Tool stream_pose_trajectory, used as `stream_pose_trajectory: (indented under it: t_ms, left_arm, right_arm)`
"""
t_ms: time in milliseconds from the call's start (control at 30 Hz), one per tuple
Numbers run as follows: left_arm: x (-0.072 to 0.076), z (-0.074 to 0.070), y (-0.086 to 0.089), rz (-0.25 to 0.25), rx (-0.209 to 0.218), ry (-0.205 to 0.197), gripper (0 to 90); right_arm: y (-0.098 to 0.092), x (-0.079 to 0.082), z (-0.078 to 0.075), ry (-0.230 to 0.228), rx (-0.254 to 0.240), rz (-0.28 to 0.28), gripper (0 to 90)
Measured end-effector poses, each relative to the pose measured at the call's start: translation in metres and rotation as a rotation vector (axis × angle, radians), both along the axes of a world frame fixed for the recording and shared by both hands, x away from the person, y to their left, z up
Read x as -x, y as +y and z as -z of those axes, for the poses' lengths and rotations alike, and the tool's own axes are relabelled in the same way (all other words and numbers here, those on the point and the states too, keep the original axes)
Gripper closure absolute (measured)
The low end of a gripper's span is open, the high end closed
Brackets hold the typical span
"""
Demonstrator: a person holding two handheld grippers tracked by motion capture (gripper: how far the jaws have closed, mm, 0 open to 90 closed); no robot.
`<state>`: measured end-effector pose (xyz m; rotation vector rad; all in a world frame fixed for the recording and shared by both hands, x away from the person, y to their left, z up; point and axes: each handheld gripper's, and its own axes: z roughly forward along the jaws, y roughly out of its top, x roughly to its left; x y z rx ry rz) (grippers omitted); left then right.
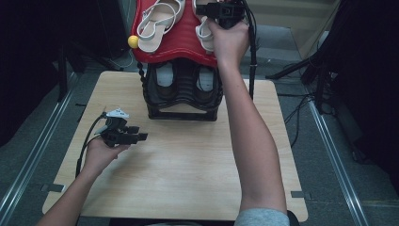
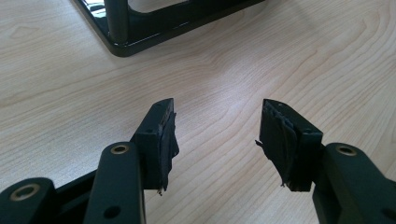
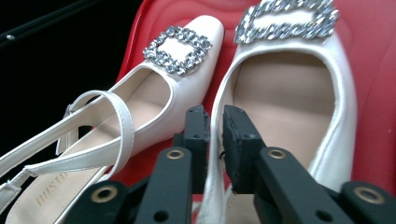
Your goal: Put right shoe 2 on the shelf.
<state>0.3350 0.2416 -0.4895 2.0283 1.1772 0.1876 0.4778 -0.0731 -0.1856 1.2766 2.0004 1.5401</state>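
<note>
The right claw [image 3: 214, 122] stands nearly closed around the thin side rim of a white shoe [image 3: 285, 93] on the red rack [image 3: 373, 116]. The shoe looks light, its rim soft and smooth; the rim gives a good hold. The left claw [image 2: 217, 140] is wide open, empty, above the tabletop [image 2: 70, 93].

White slingback shoes [image 3: 280, 93] with silver rhinestone buckles [image 3: 177, 49] lie on a red tray [image 1: 181, 40]; a yellow ball [image 1: 133, 41] at its nine o'clock; black rack [image 1: 183, 92], pale woodgrain table [image 1: 188, 165].
</note>
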Motion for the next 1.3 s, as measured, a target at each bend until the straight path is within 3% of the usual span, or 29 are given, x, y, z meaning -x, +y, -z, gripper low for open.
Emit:
stream_pose_trajectory:
  t_ms: [67,233,500,800,1300]
  left_arm:
    - [0.000,0.000,0.000,-0.001,-0.001,0.000,46.0]
    - [0.000,0.000,0.000,-0.001,0.001,0.002,46.0]
    - [0.000,0.000,0.000,0.001,0.000,0.001,46.0]
    - [0.001,0.000,0.000,-0.004,-0.002,0.000,46.0]
    - [0.000,0.000,0.000,-0.004,-0.003,0.002,45.9]
  right_arm:
    - [0.001,0.001,-0.002,-0.007,0.014,-0.001,76.7]
    - [-0.001,0.002,-0.005,-0.013,-0.010,-0.003,67.8]
    - [-0.006,0.009,-0.013,-0.028,-0.006,-0.007,66.3]
    - [-0.024,0.012,-0.019,-0.036,0.006,-0.002,62.8]
    - [-0.056,0.013,-0.008,-0.040,0.046,0.024,52.8]
